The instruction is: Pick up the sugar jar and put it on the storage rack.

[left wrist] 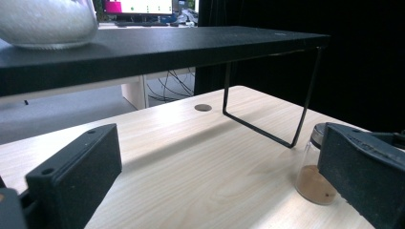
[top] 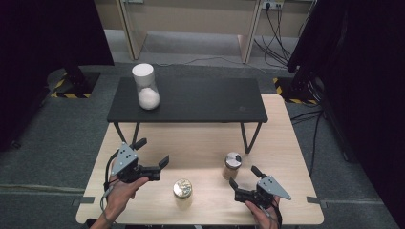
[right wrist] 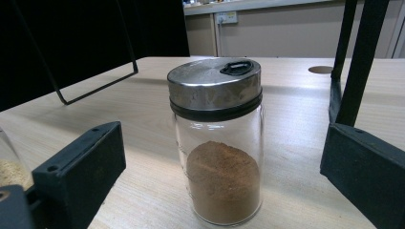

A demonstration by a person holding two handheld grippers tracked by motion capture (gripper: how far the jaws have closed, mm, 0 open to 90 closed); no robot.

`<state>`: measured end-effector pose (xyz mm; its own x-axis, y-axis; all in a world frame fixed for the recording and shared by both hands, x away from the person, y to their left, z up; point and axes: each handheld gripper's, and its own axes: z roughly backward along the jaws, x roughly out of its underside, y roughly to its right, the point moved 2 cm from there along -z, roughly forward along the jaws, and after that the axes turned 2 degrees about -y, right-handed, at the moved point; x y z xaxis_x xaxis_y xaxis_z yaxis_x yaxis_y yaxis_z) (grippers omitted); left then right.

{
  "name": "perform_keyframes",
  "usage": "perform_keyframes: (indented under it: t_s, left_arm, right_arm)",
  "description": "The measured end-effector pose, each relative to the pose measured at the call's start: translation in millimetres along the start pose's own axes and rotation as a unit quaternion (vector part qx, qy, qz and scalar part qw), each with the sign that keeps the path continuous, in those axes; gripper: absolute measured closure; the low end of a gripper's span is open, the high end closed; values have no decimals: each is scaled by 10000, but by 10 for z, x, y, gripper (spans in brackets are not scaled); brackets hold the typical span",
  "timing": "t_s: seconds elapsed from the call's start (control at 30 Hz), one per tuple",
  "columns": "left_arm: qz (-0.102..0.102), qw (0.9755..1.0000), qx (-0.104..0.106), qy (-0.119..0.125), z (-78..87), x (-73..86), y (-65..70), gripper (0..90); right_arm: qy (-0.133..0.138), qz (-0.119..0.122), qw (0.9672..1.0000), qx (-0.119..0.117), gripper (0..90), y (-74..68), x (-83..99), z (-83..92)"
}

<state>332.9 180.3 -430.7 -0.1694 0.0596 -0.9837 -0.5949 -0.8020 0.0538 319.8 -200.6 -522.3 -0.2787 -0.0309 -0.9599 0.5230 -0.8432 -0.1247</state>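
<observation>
High view: spice jar upright on the tabletop, just before the black shelf; a second jar stands to its left. Right gripper fingers spread wide, holding nothing, jar between them in the right gripper view. Left gripper equally open, empty. Bare tabletop separates the jars.

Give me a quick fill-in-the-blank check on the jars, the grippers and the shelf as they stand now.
1. The right gripper faces a glass jar of ____ powder.
2. Both grippers' jaws stand ____, holding nothing.
3. The white-filled container stands on the ____ shelf.
4. The gold-lidded jar stands ____ the left gripper and the right gripper.

Missing words: brown; open; black; between
</observation>
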Motion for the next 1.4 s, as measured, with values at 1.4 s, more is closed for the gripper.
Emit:
perform_keyframes:
  t_s: [1.4]
  left_arm:
    - [18,9999,114,-90,159,653,39,4]
  right_arm:
    - [6,12,10000,-12,18,-6,0,2]
